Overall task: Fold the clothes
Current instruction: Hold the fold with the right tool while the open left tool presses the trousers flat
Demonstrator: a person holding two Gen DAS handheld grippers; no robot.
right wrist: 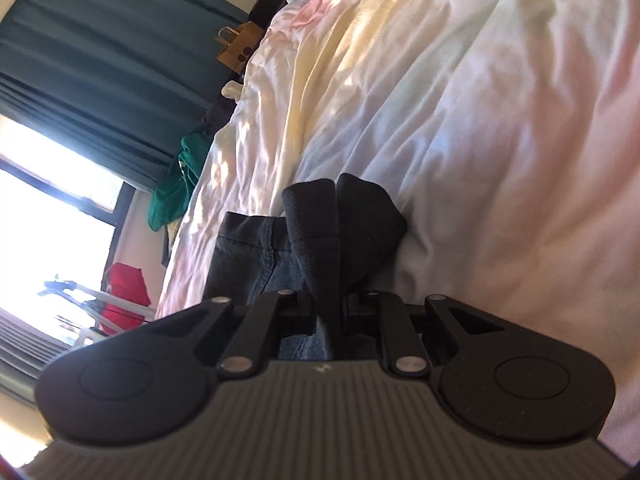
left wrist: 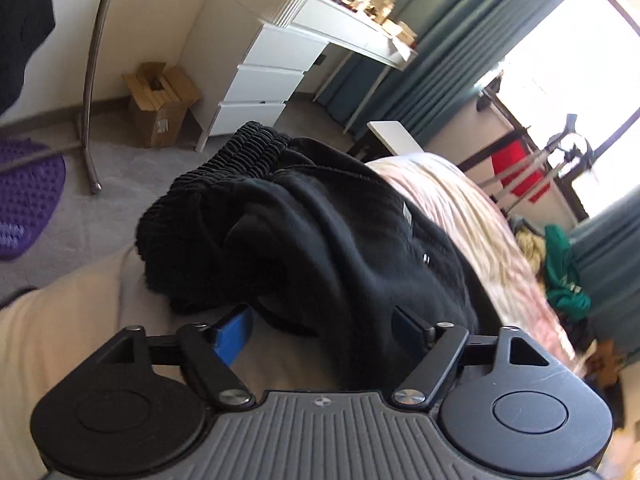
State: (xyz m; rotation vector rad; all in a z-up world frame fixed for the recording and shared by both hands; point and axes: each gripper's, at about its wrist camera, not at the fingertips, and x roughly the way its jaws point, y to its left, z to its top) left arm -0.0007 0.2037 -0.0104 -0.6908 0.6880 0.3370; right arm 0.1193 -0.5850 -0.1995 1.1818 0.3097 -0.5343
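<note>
A black garment [left wrist: 328, 232] with a ribbed elastic waistband [left wrist: 224, 176] lies bunched on the bed, right in front of my left gripper [left wrist: 324, 326]. The left jaws stand wide apart with blue pads [left wrist: 234, 334], and a fold of the black cloth sags between them without being pinched. My right gripper [right wrist: 326, 300] is shut on a bunched edge of dark cloth [right wrist: 344, 220], held just above the pale bedsheet [right wrist: 480, 120]. A greyer, denim-like layer [right wrist: 248, 256] shows to the left of the pinched fold.
A white chest of drawers [left wrist: 264, 80], an open cardboard box [left wrist: 164, 104], a curved metal stand [left wrist: 92, 80] and a purple mat [left wrist: 24, 200] are on the floor beyond the bed. Teal curtains [left wrist: 440, 48], a window and a drying rack with red cloth [left wrist: 520, 172] are at the right. A green garment [right wrist: 176, 184] hangs off the bed's edge.
</note>
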